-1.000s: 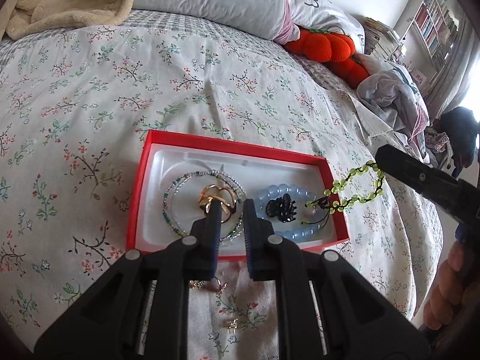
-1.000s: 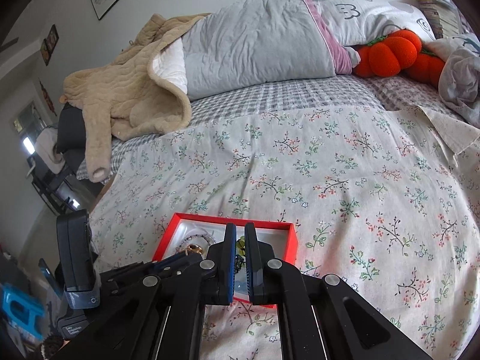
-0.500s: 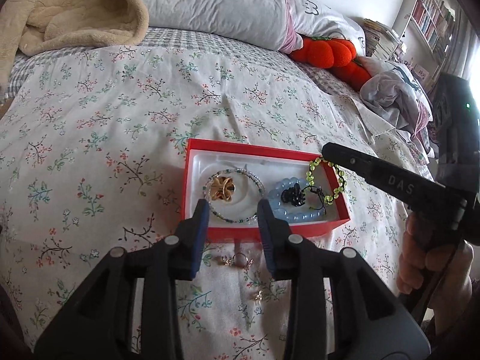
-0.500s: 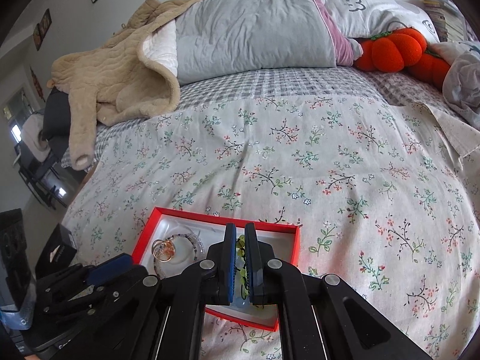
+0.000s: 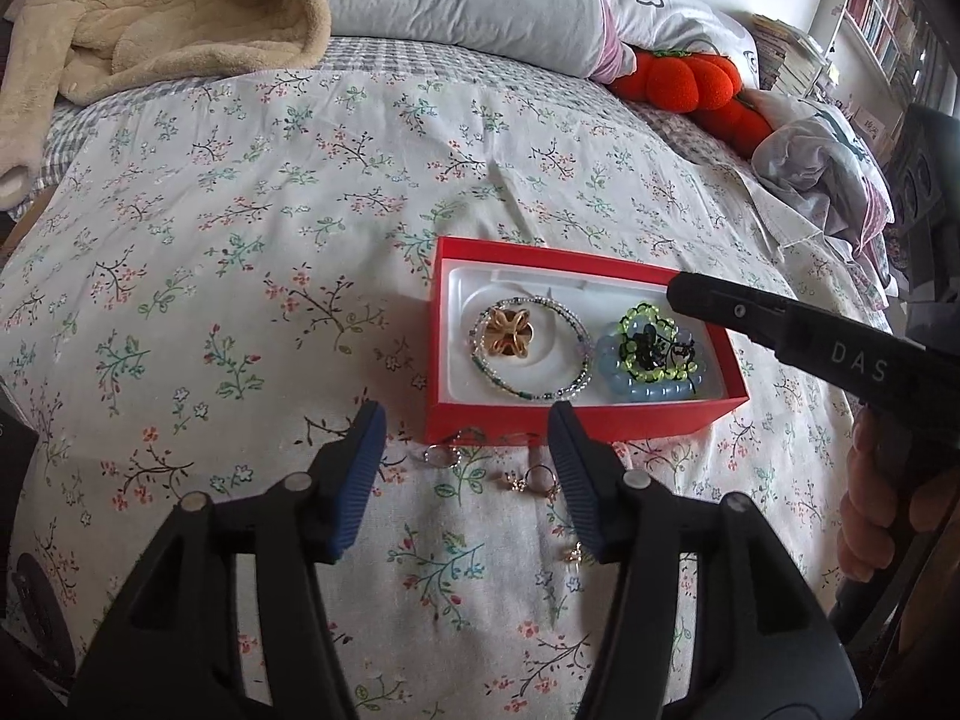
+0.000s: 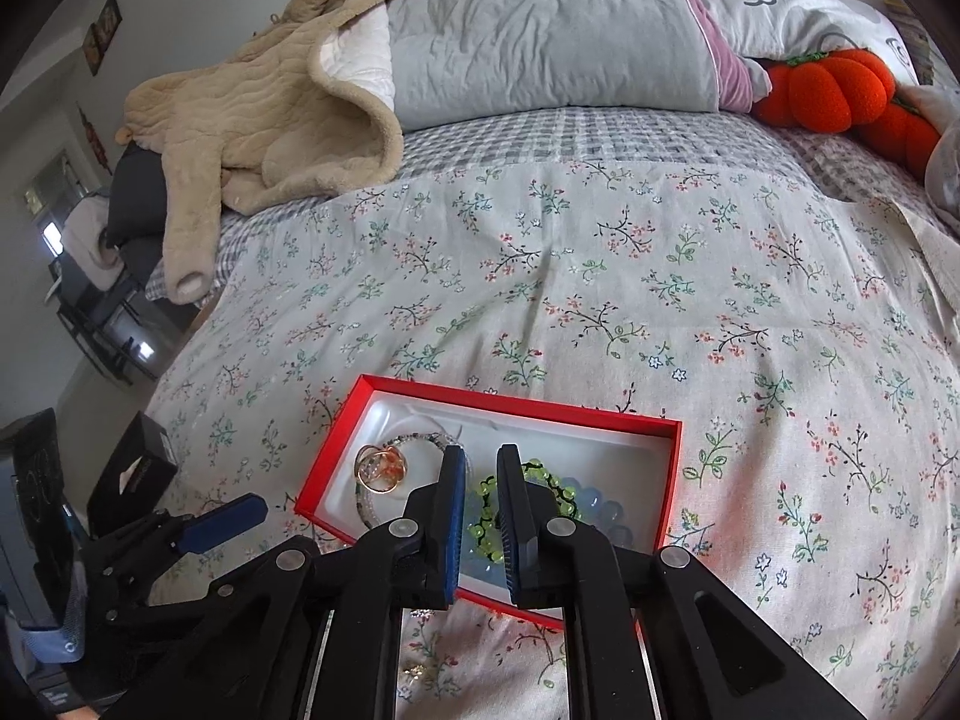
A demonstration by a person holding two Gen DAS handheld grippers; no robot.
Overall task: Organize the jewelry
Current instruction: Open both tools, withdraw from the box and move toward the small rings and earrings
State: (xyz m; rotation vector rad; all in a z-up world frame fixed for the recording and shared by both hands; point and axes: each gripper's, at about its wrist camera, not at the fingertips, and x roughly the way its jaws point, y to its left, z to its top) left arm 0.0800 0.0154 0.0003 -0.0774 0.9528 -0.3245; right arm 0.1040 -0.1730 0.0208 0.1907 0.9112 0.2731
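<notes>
- The floral bedspread (image 5: 252, 228) fills most of the scene, soft and rumpled.
- The red box (image 5: 576, 417), with its white moulded liner, sits on it, holding a green bead bracelet (image 5: 657, 339) over pale blue beads (image 5: 636, 387).
- The right gripper (image 6: 480, 498) hovers above the box, jaws slightly parted, gripping nothing and hiding part of the bracelet.
- The left gripper (image 5: 465, 450) gapes wide over small rings (image 5: 534, 480) on the cloth; their detail is hard to read.

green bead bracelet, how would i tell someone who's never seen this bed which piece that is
On the floral bedspread lies a shallow red box with a white liner. In its right half the green bracelet sits on top of a ring of pale blue beads. It is the only yellow-green piece, strung on black cord, unlike the thin beaded hoop and gold ornament to its left.
</notes>
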